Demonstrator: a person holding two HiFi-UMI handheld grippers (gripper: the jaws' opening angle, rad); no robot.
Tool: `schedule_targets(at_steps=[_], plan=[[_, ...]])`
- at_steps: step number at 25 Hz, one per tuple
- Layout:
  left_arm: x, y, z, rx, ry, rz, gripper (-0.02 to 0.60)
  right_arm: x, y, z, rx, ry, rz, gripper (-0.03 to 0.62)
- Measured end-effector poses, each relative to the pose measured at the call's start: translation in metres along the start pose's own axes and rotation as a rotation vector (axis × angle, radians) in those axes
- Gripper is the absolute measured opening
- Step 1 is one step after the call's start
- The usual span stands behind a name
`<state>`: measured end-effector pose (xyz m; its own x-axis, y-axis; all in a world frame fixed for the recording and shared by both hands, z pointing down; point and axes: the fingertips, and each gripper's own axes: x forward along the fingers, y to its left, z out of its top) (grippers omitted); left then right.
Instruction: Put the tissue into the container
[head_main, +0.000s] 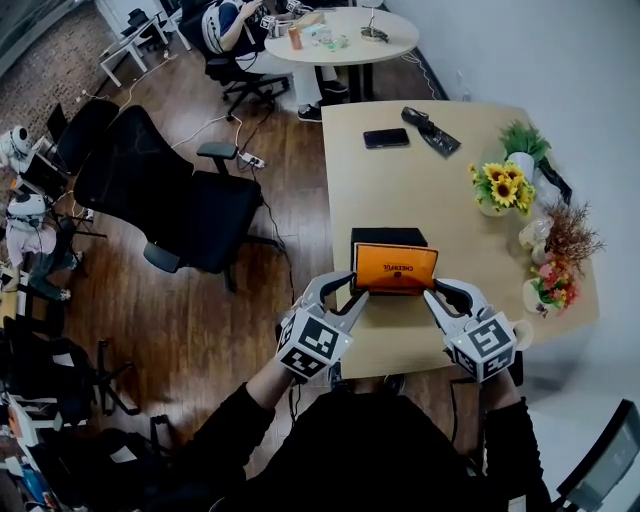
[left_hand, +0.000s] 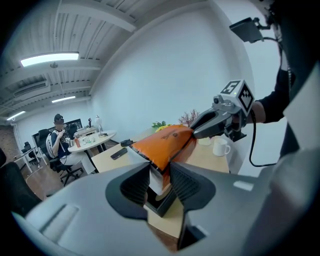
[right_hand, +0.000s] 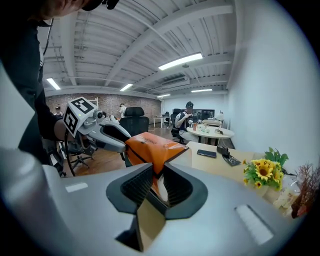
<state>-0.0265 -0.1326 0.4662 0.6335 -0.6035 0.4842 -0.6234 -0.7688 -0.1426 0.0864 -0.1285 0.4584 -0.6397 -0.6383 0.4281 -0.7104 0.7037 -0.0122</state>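
Observation:
An orange tissue pack hangs between my two grippers just over a black open container on the wooden table. My left gripper is shut on the pack's left end, and in the left gripper view the pack runs out from between the pads. My right gripper is shut on the right end, pinched between its jaws. The container's corner shows below the left jaws. I cannot tell whether the pack touches the container.
A white mug stands by my right gripper at the table's near right corner. Sunflowers and other flower pots line the right edge. A phone lies at the far end. A black office chair stands left of the table.

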Motion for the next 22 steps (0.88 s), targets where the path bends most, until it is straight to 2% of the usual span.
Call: schedule_targets(at_steps=[9, 22], plan=[[0.050, 0.009, -0.044, -0.066, 0.105, -0.034, 0.107, 0.041, -0.023, -0.046, 0.029, 0.102, -0.003, 0.067], [0.093, 0.008, -0.090, -0.093, 0.207, -0.048, 0.106, 0.073, -0.039, -0.096, 0.036, 0.174, 0.015, 0.067]])
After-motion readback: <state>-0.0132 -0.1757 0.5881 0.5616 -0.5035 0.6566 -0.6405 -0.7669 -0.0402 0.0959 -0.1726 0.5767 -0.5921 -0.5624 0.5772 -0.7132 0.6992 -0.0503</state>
